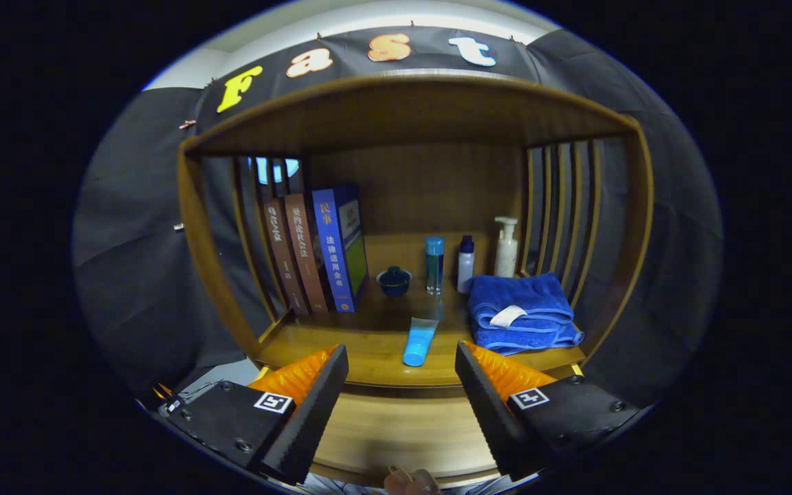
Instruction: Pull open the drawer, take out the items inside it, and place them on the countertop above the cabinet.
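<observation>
Hovering with fingers spread over the drawer front, nothing in the grip.

Pointing at the cabinet, the gripper is released, its fingers wide apart and holding nothing; between and below them lies the drawer, a plain wooden panel that looks closed, so its contents cannot be seen. A small knob shows at the panel's lower edge; that looks the place to take hold, being hard, stiff and likely a little slick, so a firm pinch and a straight pull should suit it. Just beyond the fingertips is the countertop, where a blue tube lies near the front edge. Beside it sits a folded towel; farther back stand a cup, three bottles and books.
</observation>
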Motion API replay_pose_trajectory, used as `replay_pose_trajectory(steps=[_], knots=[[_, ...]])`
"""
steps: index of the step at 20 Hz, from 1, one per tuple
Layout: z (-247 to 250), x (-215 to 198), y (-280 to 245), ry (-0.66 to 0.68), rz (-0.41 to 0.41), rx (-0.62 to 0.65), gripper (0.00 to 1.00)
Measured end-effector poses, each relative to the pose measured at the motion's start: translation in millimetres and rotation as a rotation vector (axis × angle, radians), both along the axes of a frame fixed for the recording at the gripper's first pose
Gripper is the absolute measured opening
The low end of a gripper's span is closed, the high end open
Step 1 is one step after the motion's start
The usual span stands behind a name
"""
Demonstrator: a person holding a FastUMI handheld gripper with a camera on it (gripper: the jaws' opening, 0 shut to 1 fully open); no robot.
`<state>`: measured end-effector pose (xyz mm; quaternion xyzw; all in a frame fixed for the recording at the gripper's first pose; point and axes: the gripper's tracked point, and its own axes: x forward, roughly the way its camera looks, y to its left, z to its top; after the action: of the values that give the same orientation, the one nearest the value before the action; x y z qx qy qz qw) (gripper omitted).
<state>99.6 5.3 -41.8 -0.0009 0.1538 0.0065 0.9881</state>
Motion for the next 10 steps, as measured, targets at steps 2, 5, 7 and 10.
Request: replay_pose_trajectory(steps=[2,5,7,10], knots=[[-1,-28,1,-0.040,0.009,-0.002,0.99],[-16,-65,1,-0.080,0.014,-0.005,0.99],[-35,-86,1,-0.098,0.014,-0.009,0.99],[-78,-113,0,-0.087,0.014,-0.015,0.99]])
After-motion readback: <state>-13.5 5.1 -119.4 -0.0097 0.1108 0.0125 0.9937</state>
